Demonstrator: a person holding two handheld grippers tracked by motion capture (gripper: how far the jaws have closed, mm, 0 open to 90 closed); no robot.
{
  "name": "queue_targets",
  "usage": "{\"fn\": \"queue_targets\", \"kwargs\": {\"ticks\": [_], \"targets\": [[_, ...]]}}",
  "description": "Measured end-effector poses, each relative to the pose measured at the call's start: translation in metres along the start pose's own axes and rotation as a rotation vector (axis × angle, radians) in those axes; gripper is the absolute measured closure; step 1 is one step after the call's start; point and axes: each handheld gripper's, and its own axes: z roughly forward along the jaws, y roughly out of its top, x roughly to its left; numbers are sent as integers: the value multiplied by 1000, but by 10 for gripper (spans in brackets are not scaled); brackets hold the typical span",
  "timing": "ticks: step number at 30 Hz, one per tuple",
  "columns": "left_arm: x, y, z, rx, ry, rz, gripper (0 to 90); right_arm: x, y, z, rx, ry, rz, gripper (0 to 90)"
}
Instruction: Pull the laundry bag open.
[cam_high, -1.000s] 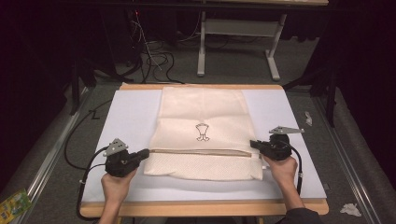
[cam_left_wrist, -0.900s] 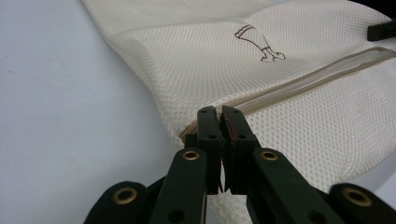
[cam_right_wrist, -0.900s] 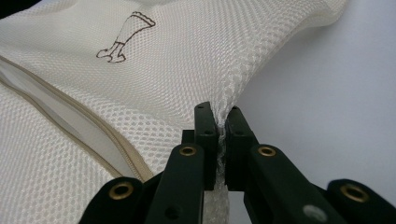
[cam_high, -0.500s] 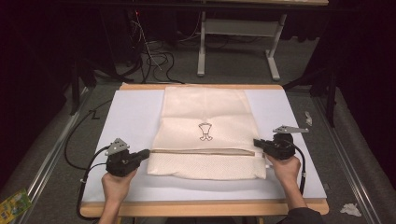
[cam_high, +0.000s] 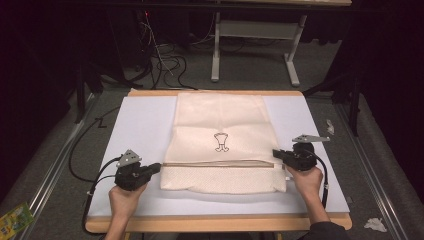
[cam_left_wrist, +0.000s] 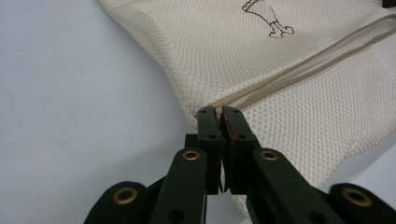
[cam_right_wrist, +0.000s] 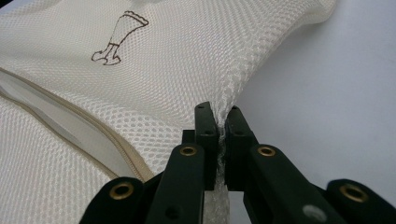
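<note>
Both hands lie low, left tongs (cam_high: 156, 167) and right tongs (cam_high: 276, 154) clenching the mesh bag's (cam_high: 220, 125) side edges.

Flat on the mat (cam_high: 140, 130), in the middle of the table (cam_high: 215, 222): a mesh bag (cam_high: 220, 125), zipper (cam_high: 215, 163) running side to side across its near part, small drawing (cam_high: 220, 142) just behind that zipper. Clamped on the bag's left edge at the zipper's end: left gripper (cam_high: 156, 168). Clamped on the right edge: right gripper (cam_high: 276, 155). Behind the table, on the floor: cables (cam_high: 165, 62) to the left, a desk frame (cam_high: 255, 45) to the right.
</note>
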Motion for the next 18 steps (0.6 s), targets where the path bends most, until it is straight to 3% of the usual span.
{"fn": "queue_targets", "kwargs": {"ticks": [8,18], "targets": [[0,-3,5,18,-18,-20,870,-3,-10,10,29,11,35,872],[-4,-7,9,47,-13,-11,868,-3,-16,17,54,-20,19,855]]}}
